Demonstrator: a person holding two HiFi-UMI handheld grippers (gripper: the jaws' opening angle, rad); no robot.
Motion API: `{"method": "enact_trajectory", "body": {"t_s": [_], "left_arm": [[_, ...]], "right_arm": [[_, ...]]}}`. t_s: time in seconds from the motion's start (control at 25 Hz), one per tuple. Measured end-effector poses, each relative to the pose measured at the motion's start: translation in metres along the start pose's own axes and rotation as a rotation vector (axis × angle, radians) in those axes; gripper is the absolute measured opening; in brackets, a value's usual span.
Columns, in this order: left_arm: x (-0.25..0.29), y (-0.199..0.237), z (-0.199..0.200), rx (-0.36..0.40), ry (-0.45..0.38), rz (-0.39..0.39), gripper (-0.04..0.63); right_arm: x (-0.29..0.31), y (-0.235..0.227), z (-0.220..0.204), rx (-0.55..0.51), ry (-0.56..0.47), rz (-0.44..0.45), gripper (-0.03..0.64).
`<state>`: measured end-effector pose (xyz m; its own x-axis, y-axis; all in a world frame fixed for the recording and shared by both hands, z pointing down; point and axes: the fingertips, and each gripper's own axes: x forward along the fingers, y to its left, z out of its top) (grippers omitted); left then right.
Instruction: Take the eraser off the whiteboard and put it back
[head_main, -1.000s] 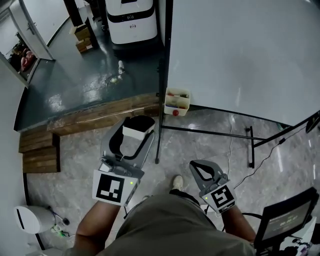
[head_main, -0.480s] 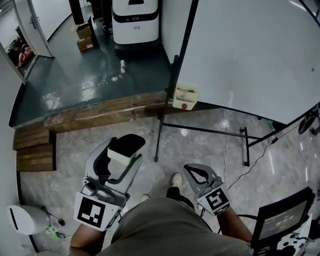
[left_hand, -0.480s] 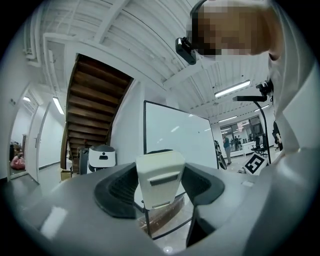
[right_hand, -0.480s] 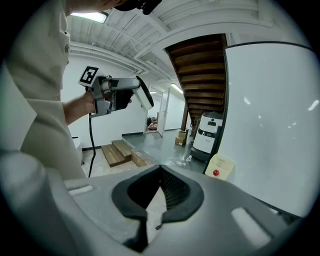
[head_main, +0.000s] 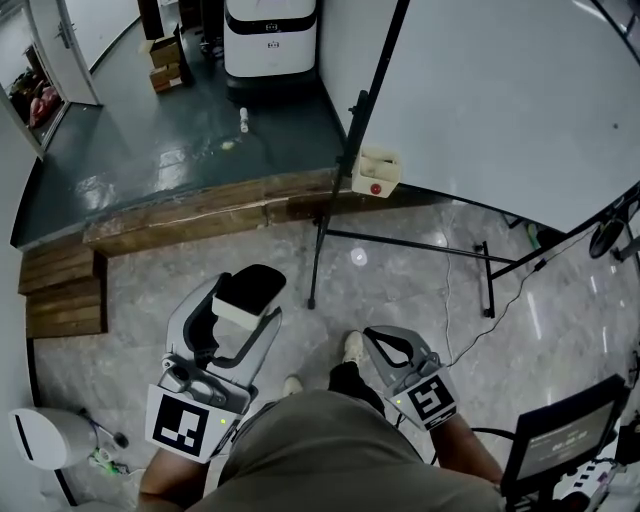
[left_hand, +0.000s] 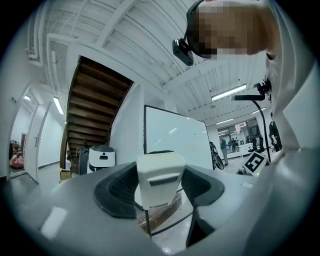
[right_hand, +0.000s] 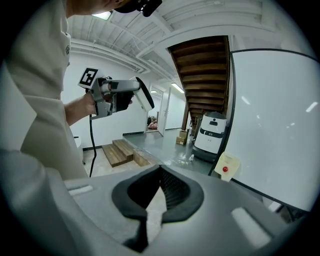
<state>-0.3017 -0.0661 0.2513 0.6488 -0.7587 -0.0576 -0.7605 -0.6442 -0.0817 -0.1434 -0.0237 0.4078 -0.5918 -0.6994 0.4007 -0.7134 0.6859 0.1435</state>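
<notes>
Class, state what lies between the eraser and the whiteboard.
In the head view, the stand's black leg and a stretch of grey floor lie between the eraser, clamped in the left gripper, and the whiteboard.

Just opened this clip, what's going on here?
A person stands back from the whiteboard with a gripper in each hand. The left gripper holds the eraser clamped between its jaws, off the board. The right gripper is shut with nothing in it. The eraser has not yet been put back on the whiteboard.
</notes>
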Motion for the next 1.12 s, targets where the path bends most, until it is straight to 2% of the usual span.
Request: {"method": "enact_trajectory", "body": {"t_s": [0.12,0.32,0.48,1.12], "left_arm": [[0.005,0.001,0.006,0.001,-0.038,-0.006,0.272],[0.009,-0.001,0.002,-0.018,-0.009,-0.033,0.273],[0.014,0.002,0.007,-0.002,-0.045,-0.020,0.273],[0.044,0.002,-0.006,-0.021,-0.008,-0.053,0.272]], "right_arm": [[0.000,0.002,-0.001,0.007,0.003,-0.001,0.003],[0.001,-0.002,0.001,-0.004,-0.006,-0.009,0.002],[0.000,-0.004,0.002,-0.001,-0.006,-0.017,0.003],[-0.008,-0.019,-0.011,0.028,0.001,-0.079,0.003]]}}
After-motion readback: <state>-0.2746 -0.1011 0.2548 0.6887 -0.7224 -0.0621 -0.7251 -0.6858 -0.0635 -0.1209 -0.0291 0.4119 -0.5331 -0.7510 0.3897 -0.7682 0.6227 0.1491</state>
